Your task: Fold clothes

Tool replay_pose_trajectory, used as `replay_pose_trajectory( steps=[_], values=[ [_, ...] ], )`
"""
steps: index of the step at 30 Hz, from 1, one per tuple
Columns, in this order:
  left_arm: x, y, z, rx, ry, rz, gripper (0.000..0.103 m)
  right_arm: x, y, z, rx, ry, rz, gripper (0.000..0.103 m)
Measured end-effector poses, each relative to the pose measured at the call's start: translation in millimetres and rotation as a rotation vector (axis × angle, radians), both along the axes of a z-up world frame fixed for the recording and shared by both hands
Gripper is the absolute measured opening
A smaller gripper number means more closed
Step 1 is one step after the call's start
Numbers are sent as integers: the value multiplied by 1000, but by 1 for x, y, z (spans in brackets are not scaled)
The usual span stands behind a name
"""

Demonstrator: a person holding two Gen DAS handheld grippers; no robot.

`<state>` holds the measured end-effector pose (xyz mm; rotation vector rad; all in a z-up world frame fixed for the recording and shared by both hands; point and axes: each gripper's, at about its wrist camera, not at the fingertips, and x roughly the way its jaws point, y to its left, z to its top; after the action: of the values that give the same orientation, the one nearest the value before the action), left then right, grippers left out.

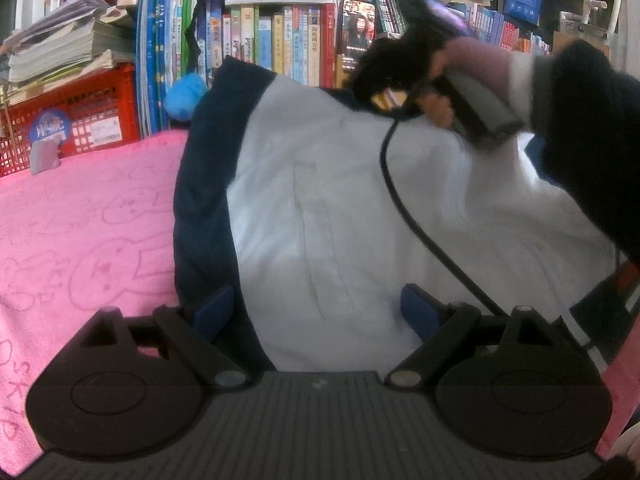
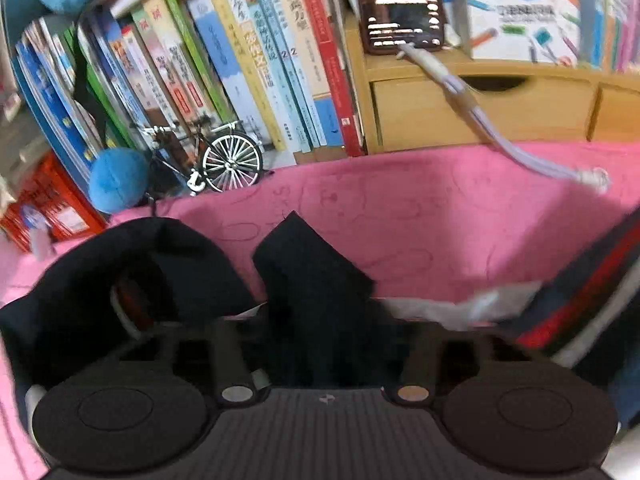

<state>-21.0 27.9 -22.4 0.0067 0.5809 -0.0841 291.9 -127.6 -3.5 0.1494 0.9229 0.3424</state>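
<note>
Since the garment (image 1: pixel 328 208) is what I am folding, I start there: a white jacket with navy side panels, spread flat on the pink towel (image 1: pixel 84 216) that covers the counter, its far edge near the row of books (image 1: pixel 276 40). It looks soft and light, with no stiffness of its own, so I judge it will sag and slide wherever it is not supported; hems and seams are the sensible places to take hold. A striped cuff (image 2: pixel 580 304) lies off to one side in the right view.

My left tool (image 1: pixel 320 312) sits low over the near part of the jacket with its blue pads wide apart, gripping nothing. My right tool (image 2: pixel 324 336) is at the far edge; dark navy fabric (image 2: pixel 312 276) rises up between its fingers, which stand close together, and I take them to be clamped on that fold, though blur and the dark cloth hide the pads themselves.

Beyond, a model bicycle (image 2: pixel 216 156) stands before the books.
</note>
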Motion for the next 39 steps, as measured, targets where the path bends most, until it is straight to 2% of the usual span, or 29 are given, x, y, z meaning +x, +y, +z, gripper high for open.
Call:
replay_pose_trajectory(
  steps=[1, 4, 7, 10, 13, 14, 16, 18, 19, 22, 25, 26, 28, 29, 30, 34, 39],
  values=[
    [0, -1, 0, 2, -1, 1, 91, -9, -10, 6, 26, -33, -7, 17],
    [1, -2, -2, 4, -6, 3, 91, -41, -38, 28, 48, -164, -23, 13],
    [-7, 3, 0, -42, -35, -11, 91, -92, -64, 38, -16, -298, -1, 11],
    [-18, 18, 21, -168, -83, -37, 89, -145, -87, 39, -96, -380, 31, 11],
    [-18, 49, 75, -293, -208, -43, 93, -198, -100, 27, -195, -434, 88, 11],
    [-7, 50, 92, -276, -232, -38, 98, -212, -102, 22, -222, -442, 109, 11],
    [20, 50, 126, -215, -270, -30, 99, -233, -101, 9, -270, -455, 146, 11],
    [63, 32, 150, -86, -250, -18, 99, -251, -94, -4, -320, -477, 178, 11],
    [85, 25, 156, -52, -220, 0, 99, -259, -90, -10, -347, -492, 193, 11],
    [157, 9, 155, -11, -96, 47, 99, -266, -87, -16, -370, -508, 210, 12],
    [205, -12, 133, 95, 26, 87, 96, -268, -87, -16, -371, -511, 216, 12],
    [212, -19, 123, 135, 69, 86, 89, -268, -87, -16, -371, -512, 219, 12],
    [215, -27, 98, 186, 163, 87, 59, -269, -87, -16, -370, -514, 222, 13],
    [205, -23, 88, 182, 180, 81, 30, -268, -88, -16, -364, -511, 221, 13],
    [194, -17, 79, 174, 191, 73, 20, -268, -88, -16, -360, -510, 220, 13],
    [123, 1, 57, 146, 147, 107, 16, -270, -89, -17, -362, -516, 220, 14],
    [47, 17, 26, 30, 191, 111, 17, -268, -91, -17, -347, -510, 214, 14]
  ],
)
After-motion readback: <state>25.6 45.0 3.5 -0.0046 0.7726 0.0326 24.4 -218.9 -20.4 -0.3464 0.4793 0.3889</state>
